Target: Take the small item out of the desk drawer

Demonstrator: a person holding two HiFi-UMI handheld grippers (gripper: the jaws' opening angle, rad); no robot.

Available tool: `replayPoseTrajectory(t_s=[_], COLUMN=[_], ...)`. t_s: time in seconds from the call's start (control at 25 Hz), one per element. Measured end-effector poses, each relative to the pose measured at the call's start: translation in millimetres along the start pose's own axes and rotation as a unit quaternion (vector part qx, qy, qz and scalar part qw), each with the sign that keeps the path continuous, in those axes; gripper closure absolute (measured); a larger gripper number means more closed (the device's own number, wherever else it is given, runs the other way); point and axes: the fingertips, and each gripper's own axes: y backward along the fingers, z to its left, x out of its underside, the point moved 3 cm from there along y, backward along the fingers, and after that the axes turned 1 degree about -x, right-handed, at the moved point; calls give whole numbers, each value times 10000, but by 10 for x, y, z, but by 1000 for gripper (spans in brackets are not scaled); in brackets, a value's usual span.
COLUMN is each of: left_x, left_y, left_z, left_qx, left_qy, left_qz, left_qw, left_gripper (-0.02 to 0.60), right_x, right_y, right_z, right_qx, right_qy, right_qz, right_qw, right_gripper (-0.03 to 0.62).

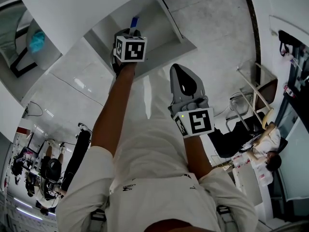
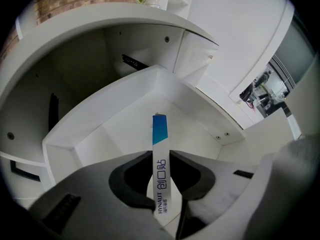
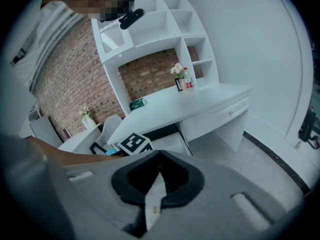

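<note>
The white desk drawer (image 1: pixel 161 30) stands pulled open under the desktop (image 1: pixel 82 8). My left gripper (image 1: pixel 131 30) reaches down into it and is shut on a thin white packet with a blue end (image 1: pixel 133 21). In the left gripper view the packet (image 2: pixel 160 134) stands upright, pinched between the jaws of the left gripper (image 2: pixel 161 157), above the bare drawer floor (image 2: pixel 125 129). My right gripper (image 1: pixel 180 70) hangs shut and holds nothing, over my lap, a little apart from the drawer's front. In its own view the right gripper (image 3: pixel 159 160) looks across at the desk (image 3: pixel 200 101).
A chair (image 1: pixel 258 93) and a seated person (image 1: pixel 263 146) are at the right on the tiled floor. More people and gear crowd the lower left (image 1: pixel 48 170). White shelving (image 3: pixel 150 29) and a flower vase (image 3: pixel 177 73) stand on the desk against a brick wall.
</note>
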Motion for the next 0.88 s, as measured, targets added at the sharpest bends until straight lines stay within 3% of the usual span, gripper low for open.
replayPoseTrajectory(t_s=[0.44, 0.88], left_x=[-72, -197], left_y=[207, 791], left_z=[-90, -216], left_qx=[-74, -9], left_qy=[-117, -272], left_qz=[-181, -513], left_qw=[9997, 9983], left_gripper=[495, 495], right_x=[-45, -310], right_y=[151, 438], right_z=[36, 220], right_qx=[-4, -28], right_qy=[99, 281], right_qz=[-90, -320], right_qw=[9999, 9991], right_gripper=[595, 595])
